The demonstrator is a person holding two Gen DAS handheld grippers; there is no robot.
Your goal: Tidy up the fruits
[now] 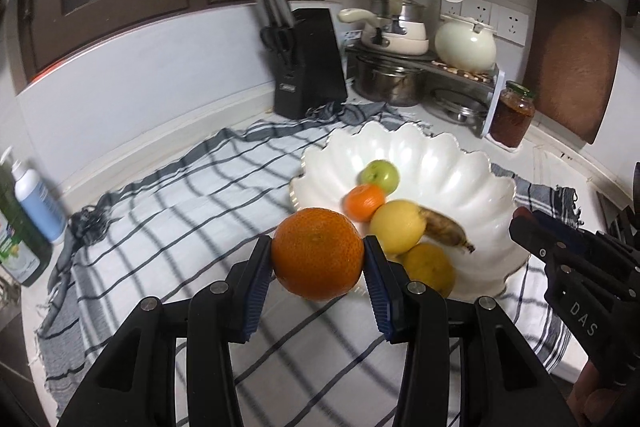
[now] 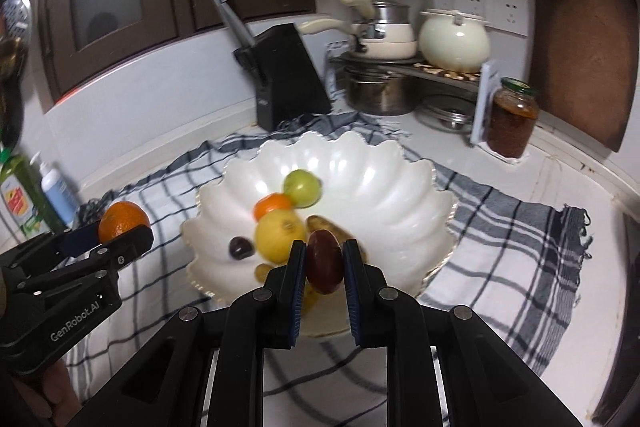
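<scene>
My left gripper [image 1: 318,255] is shut on a large orange [image 1: 317,253] and holds it above the checked cloth, just left of the white scalloped bowl [image 1: 452,163]. My right gripper [image 2: 325,259] is shut on a dark red plum-like fruit [image 2: 325,262] and holds it over the bowl's [image 2: 380,187] near side. The bowl holds a green apple [image 2: 303,187], a small tangerine [image 2: 272,206], a yellow lemon [image 2: 280,235], a brown banana [image 1: 446,229], a dark round fruit [image 2: 241,247] and another yellow fruit [image 1: 430,267]. The left gripper with its orange [image 2: 122,219] shows at the left of the right wrist view.
A checked cloth [image 1: 180,195] covers the counter. A black knife block [image 1: 308,63], a rack of pots with a cream kettle [image 1: 466,43], a jar [image 1: 513,113] and a wooden board [image 1: 572,55] stand behind. Bottles [image 1: 36,199] stand at the left.
</scene>
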